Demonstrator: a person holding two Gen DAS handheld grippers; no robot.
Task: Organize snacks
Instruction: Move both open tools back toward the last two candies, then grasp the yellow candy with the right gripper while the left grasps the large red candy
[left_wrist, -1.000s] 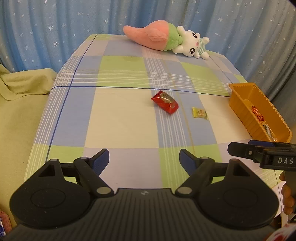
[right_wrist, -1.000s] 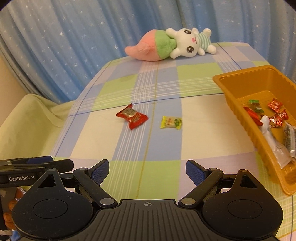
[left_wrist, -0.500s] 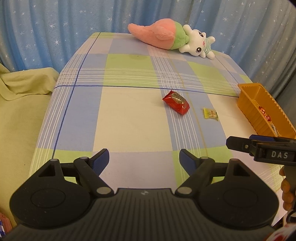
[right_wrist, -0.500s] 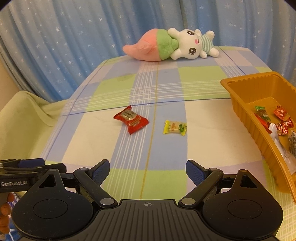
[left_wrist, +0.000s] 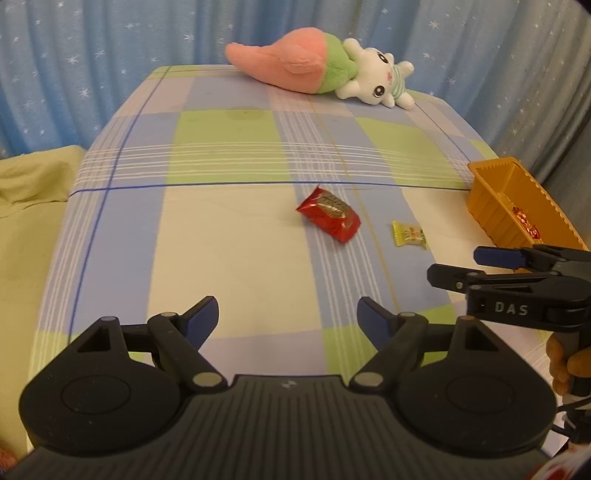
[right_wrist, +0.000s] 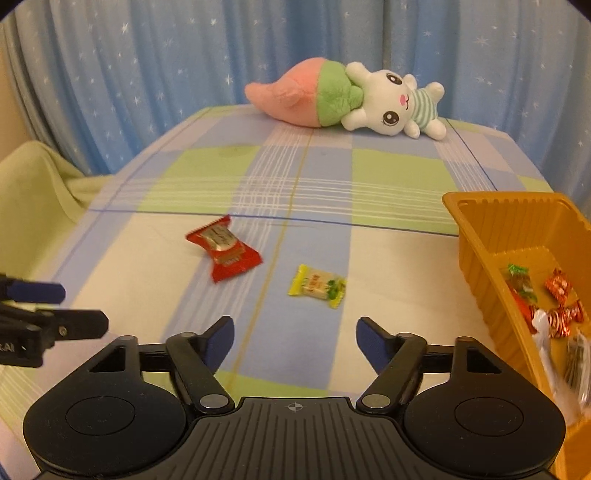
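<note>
A red snack packet (left_wrist: 328, 214) (right_wrist: 223, 248) and a small yellow candy (left_wrist: 409, 235) (right_wrist: 317, 286) lie on the checked tablecloth (left_wrist: 229, 236). An orange tray (left_wrist: 517, 206) (right_wrist: 480, 236) at the right holds several wrapped snacks (right_wrist: 554, 306). My left gripper (left_wrist: 287, 316) is open and empty, well short of the red packet. My right gripper (right_wrist: 295, 332) is open and empty, just short of the yellow candy; it also shows in the left wrist view (left_wrist: 458, 265). The left gripper shows at the left edge of the right wrist view (right_wrist: 48, 310).
A pink and green plush rabbit (left_wrist: 317, 72) (right_wrist: 347, 98) lies at the far end of the table. Blue star curtains (right_wrist: 147, 74) hang behind. A pale green cloth (left_wrist: 29, 184) lies off the table's left side.
Both grippers have moved forward over the table toward the snacks. The red packet and yellow candy appear closer. Both stay open and empty.
</note>
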